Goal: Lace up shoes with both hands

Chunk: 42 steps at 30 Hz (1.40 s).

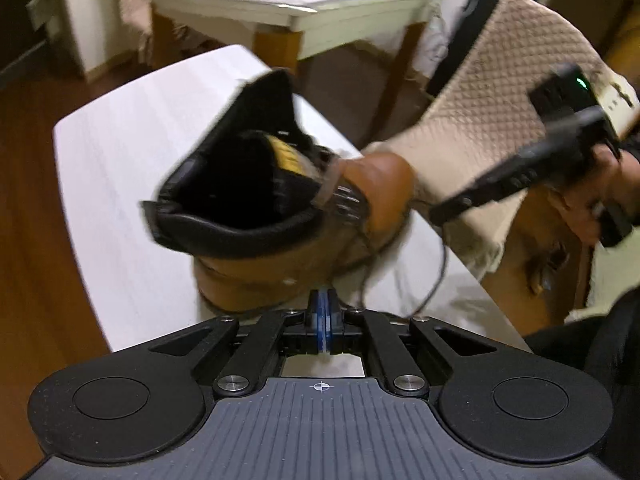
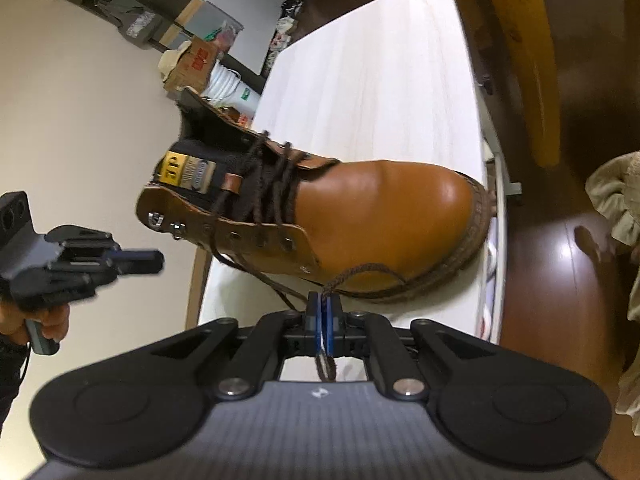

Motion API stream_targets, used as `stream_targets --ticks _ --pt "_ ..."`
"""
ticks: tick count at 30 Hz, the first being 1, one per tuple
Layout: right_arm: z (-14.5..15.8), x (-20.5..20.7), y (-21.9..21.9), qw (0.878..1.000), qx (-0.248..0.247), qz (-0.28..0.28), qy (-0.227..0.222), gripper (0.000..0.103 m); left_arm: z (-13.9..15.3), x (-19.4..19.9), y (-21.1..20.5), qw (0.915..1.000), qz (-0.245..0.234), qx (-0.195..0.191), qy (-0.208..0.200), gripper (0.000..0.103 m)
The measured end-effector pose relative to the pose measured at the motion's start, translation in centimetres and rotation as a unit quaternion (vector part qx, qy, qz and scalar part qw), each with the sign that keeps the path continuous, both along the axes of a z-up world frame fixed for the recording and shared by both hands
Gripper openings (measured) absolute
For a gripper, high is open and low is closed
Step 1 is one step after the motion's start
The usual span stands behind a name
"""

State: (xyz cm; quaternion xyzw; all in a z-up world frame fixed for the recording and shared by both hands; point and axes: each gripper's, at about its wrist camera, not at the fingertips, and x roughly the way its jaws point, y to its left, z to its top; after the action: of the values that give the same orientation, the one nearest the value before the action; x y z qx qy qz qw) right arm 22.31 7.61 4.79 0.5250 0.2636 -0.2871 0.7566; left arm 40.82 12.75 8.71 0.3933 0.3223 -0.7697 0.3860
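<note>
1. Left wrist view: the tan boot [image 1: 280, 208] is sitting on the white table [image 1: 120, 152], looking heavy and stiff. The left gripper [image 1: 323, 312] is showing its jaws together, with nothing visibly between them. A draped chair [image 1: 500, 92] is crowding the right side.
2. Right wrist view: the right gripper [image 2: 324, 316] is pinching the limp brown lace [image 2: 360, 272] near its end, a sensible hold. The upper eyelets are looking unlaced.

The white table [image 1: 120, 168] lies bare to the left of and beyond the tan boot [image 2: 380, 208], giving open room there. On the boot's right, a chair draped in quilted cloth [image 1: 500, 92] crowds the table edge, and the right gripper [image 1: 436, 214] occupies that gap. A brown lace [image 2: 360, 270] loops loose along the boot's near side. Farther off stands a second table [image 1: 304, 12].
</note>
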Motion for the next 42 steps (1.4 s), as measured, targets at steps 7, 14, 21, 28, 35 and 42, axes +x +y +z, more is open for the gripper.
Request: stream_targets --ticks 7,14,21,28,35,42 --pt "-0.7 0.5 1.4 1.0 0.026 -0.002 -0.005 0.004 -5.5 -4.6 0.1 0.9988 0.041 -0.016 -0.021 0.002" --pt "-0.8 0.4 2.6 0.999 0.042 -0.005 -0.004 0.004 -9.6 -8.1 -1.2 0.9952 0.07 -0.033 -0.061 0.002" --pt "0.5 0.0 2.8 1.0 0.031 -0.003 0.002 0.003 -12.1 -8.6 -0.5 0.9728 -0.007 0.052 -0.226 0.002" --pt "2.4 -0.4 2.5 0.999 -0.016 -0.005 0.034 0.004 -11.8 -3.5 3.6 0.9472 -0.019 0.128 -0.293 0.002" --pt "5.4 1.0 2.3 0.997 -0.081 0.009 0.001 0.004 -5.2 -2.9 4.6 0.9903 0.027 0.072 -0.116 0.007" --pt "7.3 4.3 0.9 0.99 -0.125 0.041 -0.04 0.004 1.9 -4.9 3.3 0.9935 0.041 -0.103 -0.024 0.009"
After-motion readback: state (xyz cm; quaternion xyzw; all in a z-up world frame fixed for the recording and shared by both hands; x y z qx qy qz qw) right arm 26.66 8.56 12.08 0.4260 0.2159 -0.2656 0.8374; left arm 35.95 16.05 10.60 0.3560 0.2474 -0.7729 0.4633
